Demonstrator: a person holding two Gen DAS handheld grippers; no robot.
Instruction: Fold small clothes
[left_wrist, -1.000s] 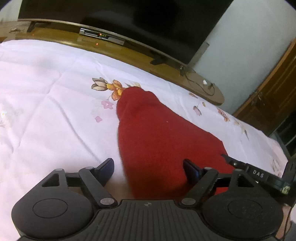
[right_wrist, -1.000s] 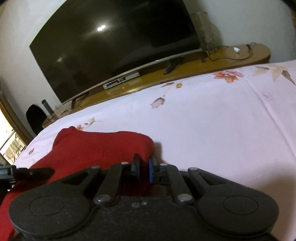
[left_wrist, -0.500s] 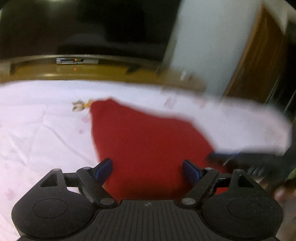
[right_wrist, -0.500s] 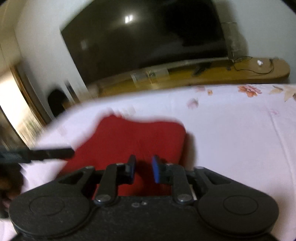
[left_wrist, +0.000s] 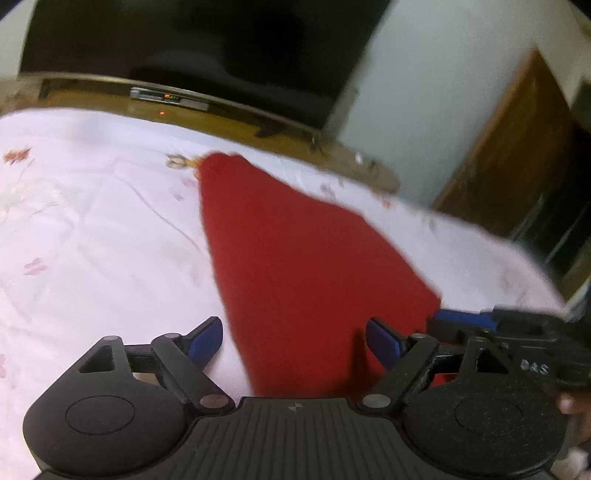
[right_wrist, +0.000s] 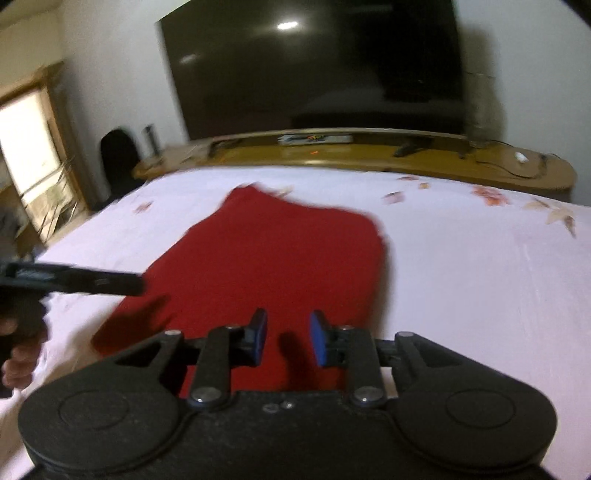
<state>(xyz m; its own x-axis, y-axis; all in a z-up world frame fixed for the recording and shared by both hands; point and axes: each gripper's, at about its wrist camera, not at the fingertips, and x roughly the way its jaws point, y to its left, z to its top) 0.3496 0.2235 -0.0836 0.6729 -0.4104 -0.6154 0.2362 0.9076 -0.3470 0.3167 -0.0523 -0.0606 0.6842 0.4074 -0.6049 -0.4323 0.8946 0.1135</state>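
Bedroom setting: bed (right_wrist: 461, 288) covered with a pale pink floral sheet, a long curved wooden TV shelf (right_wrist: 369, 155) along its far edge, a large dark television (right_wrist: 314, 66) above it, and a set-top box (right_wrist: 314, 139) with small red lights on the shelf. Wooden door (left_wrist: 517, 155) visible at right in the left wrist view; a bright window (right_wrist: 26, 147) at left in the right wrist view. Both views are motion-blurred. Red garment (right_wrist: 280, 266) lies flat on the sheet near the middle of the bed, folded into a roughly rectangular shape, narrow end toward the shelf. Left gripper (left_wrist: 293, 341) hangs over the near end of the garment with its jaws spread wide; blue pads (left_wrist: 203, 339) apart, one over the bare sheet just left of the cloth edge, the other over the red cloth, nothing clamped. Right gripper (right_wrist: 287, 338) sits over the near edge of the garment, jaws parted by a narrow gap; they have just been opening, and no cloth is caught between the pads. In the right wrist view the left gripper enters from the left edge, a hand (right_wrist: 18, 354) on its grip. In the left wrist view the right gripper (left_wrist: 465, 319) appears at lower right beside the garment's corner; contact there cannot be judged.
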